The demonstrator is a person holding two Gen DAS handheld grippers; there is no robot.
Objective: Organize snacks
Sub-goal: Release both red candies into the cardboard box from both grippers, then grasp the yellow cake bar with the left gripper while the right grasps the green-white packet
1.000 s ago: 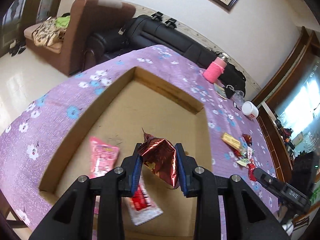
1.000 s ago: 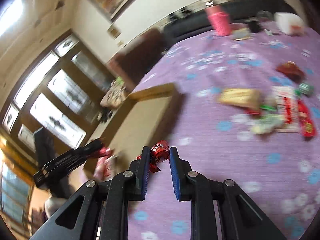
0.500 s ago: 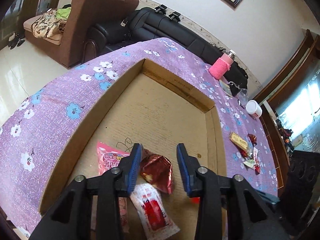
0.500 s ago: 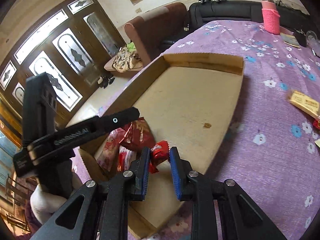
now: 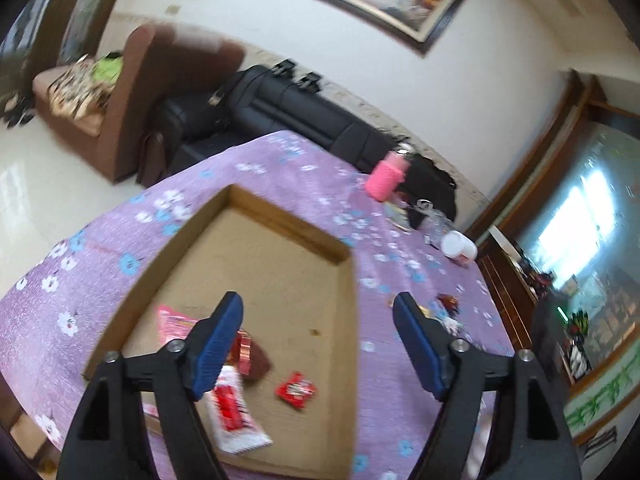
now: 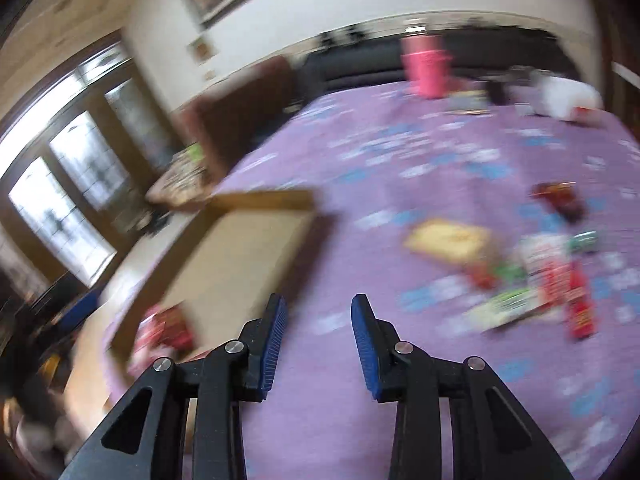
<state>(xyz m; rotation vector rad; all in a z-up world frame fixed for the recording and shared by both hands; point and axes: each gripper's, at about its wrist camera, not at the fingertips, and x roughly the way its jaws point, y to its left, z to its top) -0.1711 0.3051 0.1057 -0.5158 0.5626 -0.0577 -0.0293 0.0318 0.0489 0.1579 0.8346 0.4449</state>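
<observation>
Purple flowered cloth point(image 5: 280, 168) covers the table, and on it lies the shallow cardboard tray point(image 5: 344, 320) with a few snacks at its near end: a small red packet point(image 5: 295, 390), a white-and-red sachet point(image 5: 234, 416), a pink bag point(image 5: 174, 322). Loose snacks point(image 6: 536, 280) wait at two o'clock of the right gripper point(image 6: 319, 344). Both it and the left gripper point(image 5: 318, 344) are opening with nothing between their jaws. Best settle over one wrapper, then close.

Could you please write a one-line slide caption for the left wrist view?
Left gripper, empty and opening, above cardboard tray holding four snack packets.
</observation>
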